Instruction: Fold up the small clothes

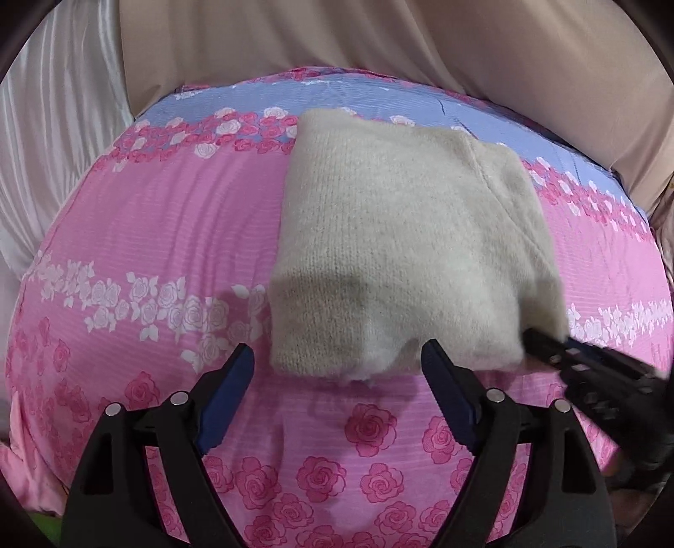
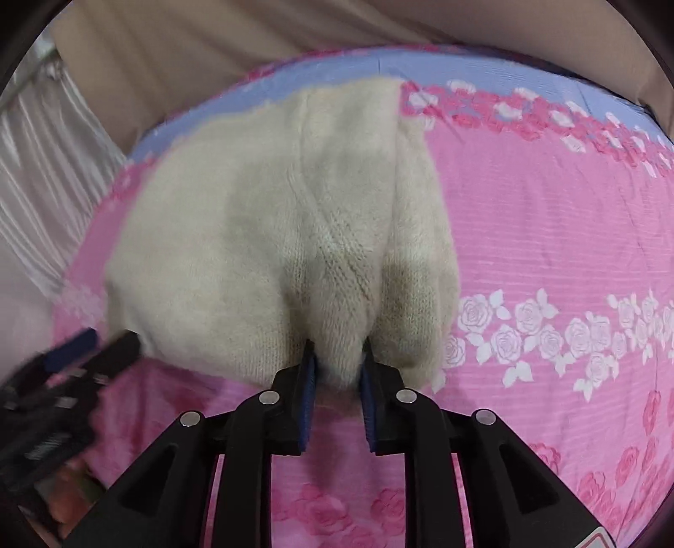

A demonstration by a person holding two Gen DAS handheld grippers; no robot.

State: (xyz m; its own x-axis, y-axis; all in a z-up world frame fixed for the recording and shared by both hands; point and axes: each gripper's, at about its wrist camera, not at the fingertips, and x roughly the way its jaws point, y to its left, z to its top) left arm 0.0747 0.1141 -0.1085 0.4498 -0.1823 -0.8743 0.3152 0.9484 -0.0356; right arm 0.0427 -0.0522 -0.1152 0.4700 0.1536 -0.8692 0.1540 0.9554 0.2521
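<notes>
The cream sweater (image 1: 404,253) lies folded into a thick block on the pink rose-patterned bedsheet (image 1: 147,236), toward the sheet's far blue band at about twelve o'clock from where the two tools come in. The right gripper (image 2: 337,366) is clenched on a bunch of knit at the sweater's near edge, which puckers between its blue pads, probably to steady or drag the stack while the other hand repositions. The left gripper (image 1: 337,362) stands released, its jaws spread wide at the near edge and nothing between them; I judge it ready to take the next corner.

From the left camera the right tool shows only as a dark blur at four o'clock, meeting the sweater's corner. How many layers the fold has I cannot tell. Beige curtains (image 1: 421,38) fill the background.
</notes>
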